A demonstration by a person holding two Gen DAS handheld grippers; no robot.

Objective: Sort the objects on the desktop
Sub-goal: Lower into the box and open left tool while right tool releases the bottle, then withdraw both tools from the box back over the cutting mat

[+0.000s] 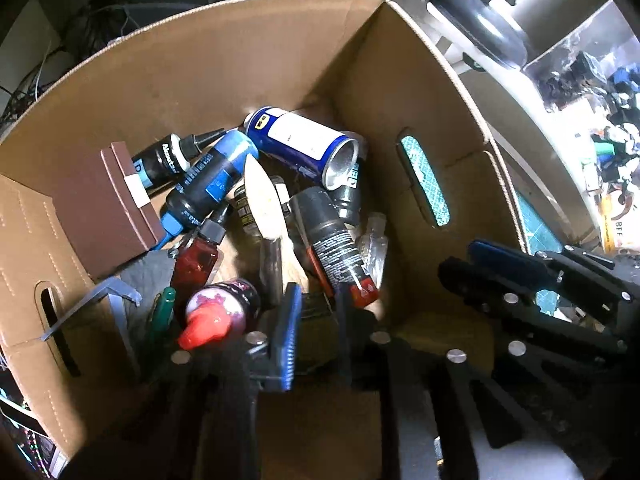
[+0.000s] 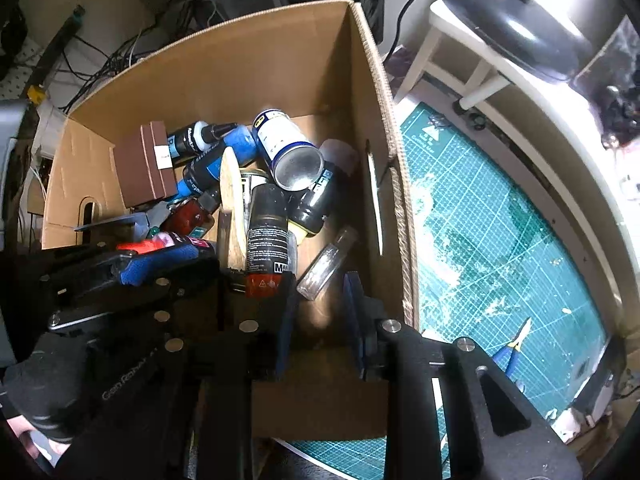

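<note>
An open cardboard box (image 1: 240, 12) (image 2: 240, 28) holds a heap of items: a blue-and-white can (image 1: 300, 140) (image 2: 284, 140), a black spray can (image 1: 336, 248) (image 2: 268, 236), blue bottles (image 1: 212, 184), a brown block (image 1: 108, 204), a red-capped pink bottle (image 1: 224, 304) and a clear glass bottle (image 1: 374, 240) (image 2: 326, 262). My left gripper (image 1: 316, 332) points down into the box beside the pink bottle, its jaws slightly apart over something dark, its pads bare. My right gripper (image 2: 320, 320) hangs near the box's right wall, open and empty, just short of the glass bottle.
A green cutting mat (image 2: 500, 220) lies right of the box, with blue-handled pliers (image 2: 516, 344) on it. A black lamp base (image 2: 512, 20) stands on a white stand at the back right. Cables (image 2: 120, 52) trail behind the box. Small clutter (image 1: 600, 120) fills the far right.
</note>
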